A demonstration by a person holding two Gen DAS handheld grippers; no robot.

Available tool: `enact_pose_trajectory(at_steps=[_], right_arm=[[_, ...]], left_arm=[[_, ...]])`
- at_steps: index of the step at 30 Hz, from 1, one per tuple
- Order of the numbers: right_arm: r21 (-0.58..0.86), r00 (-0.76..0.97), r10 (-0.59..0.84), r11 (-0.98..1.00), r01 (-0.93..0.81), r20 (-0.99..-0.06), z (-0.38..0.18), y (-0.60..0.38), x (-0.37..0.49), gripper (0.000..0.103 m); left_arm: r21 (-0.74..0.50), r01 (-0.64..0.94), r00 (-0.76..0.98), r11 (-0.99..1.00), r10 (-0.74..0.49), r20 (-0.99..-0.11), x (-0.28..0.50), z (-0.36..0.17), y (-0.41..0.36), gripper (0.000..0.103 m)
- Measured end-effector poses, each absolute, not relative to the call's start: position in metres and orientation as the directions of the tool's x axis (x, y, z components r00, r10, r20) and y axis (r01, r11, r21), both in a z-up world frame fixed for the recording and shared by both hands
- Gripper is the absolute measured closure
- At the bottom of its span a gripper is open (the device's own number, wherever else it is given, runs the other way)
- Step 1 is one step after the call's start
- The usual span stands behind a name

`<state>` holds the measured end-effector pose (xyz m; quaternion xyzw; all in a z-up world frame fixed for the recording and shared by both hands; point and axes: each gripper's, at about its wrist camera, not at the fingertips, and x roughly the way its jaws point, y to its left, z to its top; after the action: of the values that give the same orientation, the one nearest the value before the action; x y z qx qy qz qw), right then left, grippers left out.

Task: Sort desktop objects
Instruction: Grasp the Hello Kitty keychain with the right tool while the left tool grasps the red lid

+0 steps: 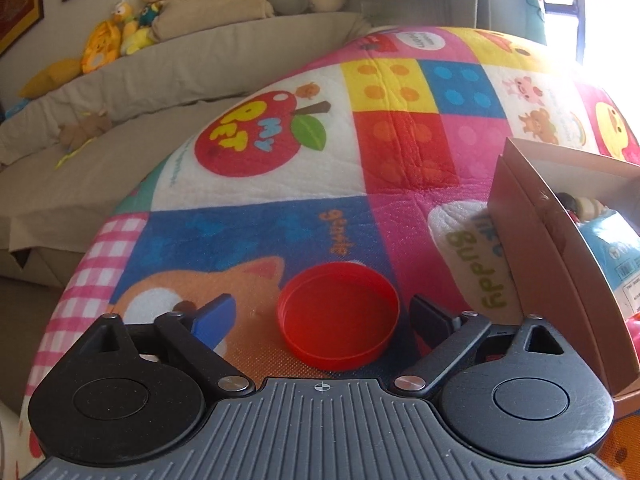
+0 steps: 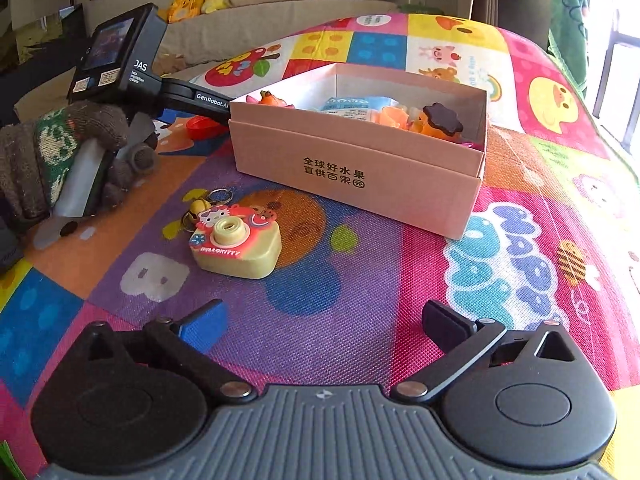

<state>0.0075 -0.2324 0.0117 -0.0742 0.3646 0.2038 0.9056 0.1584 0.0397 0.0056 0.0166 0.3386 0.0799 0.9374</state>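
left jaws astride red lid [image 1: 339, 316], round, shallow, rim up, untouched

Left gripper [image 1: 323, 314] angles down with jaws apart, straddling the red lid [image 1: 339, 316], pads clear of its rim. Right gripper [image 2: 325, 322] tilts downward, jaws spread wide, nothing between them. A gloved hand [image 2: 60, 160] grips the left tool's handle.

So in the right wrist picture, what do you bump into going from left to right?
Gloved hand holding the left gripper → red lid → toy camera keychain → pink cardboard box.
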Motion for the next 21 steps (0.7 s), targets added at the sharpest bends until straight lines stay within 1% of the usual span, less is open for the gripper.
enact_pose_trajectory(at_steps=[1,2,3,7,10,14,15,17,18,20,21], right_arm=[[0.011,0.651,0.314,0.905,-0.425,-0.691,0.012,-0.232,0.008,0.0],[0.008,0.651,0.313,0.905,-0.425,-0.691,0.011,-0.231,0.008,0.0],[0.007,0.652,0.311,0.905,-0.425,-0.692,0.011,-0.231,0.008,0.0],[0.013,0.65,0.313,0.906,-0.423,-0.692,0.011,-0.231,0.008,0.0],[0.016,0.648,0.317,0.905,-0.425,-0.692,0.011,-0.232,0.009,0.0],[0.011,0.648,0.315,0.904,-0.427,-0.693,0.012,-0.231,0.008,0.0],[0.007,0.649,0.311,0.905,-0.426,-0.694,0.012,-0.231,0.008,0.0],[0.005,0.649,0.305,0.907,-0.42,-0.697,0.012,-0.228,0.008,0.0],[0.006,0.649,0.304,0.908,-0.419,-0.698,0.013,-0.225,0.007,0.0],[0.011,0.634,0.329,0.893,-0.451,-0.7,0.014,-0.215,0.004,0.0],[0.01,0.628,0.342,0.883,-0.469,-0.699,0.014,-0.207,0.001,0.0]], left_arm=[[0.082,-0.129,0.756,0.988,0.152,-0.637,0.157,0.005,0.04,0.025],[0.074,-0.122,0.761,0.99,0.141,-0.634,0.154,0.006,0.041,0.028],[0.075,-0.12,0.761,0.99,0.14,-0.633,0.15,0.006,0.041,0.035],[0.058,-0.079,0.765,0.995,0.098,-0.637,0.118,0.007,0.04,0.034],[0.044,-0.005,0.769,0.999,0.032,-0.639,0.073,0.008,0.034,0.034],[-0.02,0.09,0.757,0.996,-0.082,-0.648,0.004,0.01,0.028,0.034],[-0.037,0.104,0.753,0.994,-0.103,-0.65,-0.011,0.009,0.026,0.033],[-0.034,0.127,0.757,0.991,-0.119,-0.642,-0.035,0.008,0.021,0.025],[-0.026,0.131,0.76,0.991,-0.117,-0.639,-0.043,0.007,0.019,0.018],[-0.008,0.124,0.775,0.992,-0.102,-0.624,-0.052,0.007,0.017,0.015],[-0.011,0.118,0.783,0.993,-0.1,-0.615,-0.053,0.008,0.018,0.012]])
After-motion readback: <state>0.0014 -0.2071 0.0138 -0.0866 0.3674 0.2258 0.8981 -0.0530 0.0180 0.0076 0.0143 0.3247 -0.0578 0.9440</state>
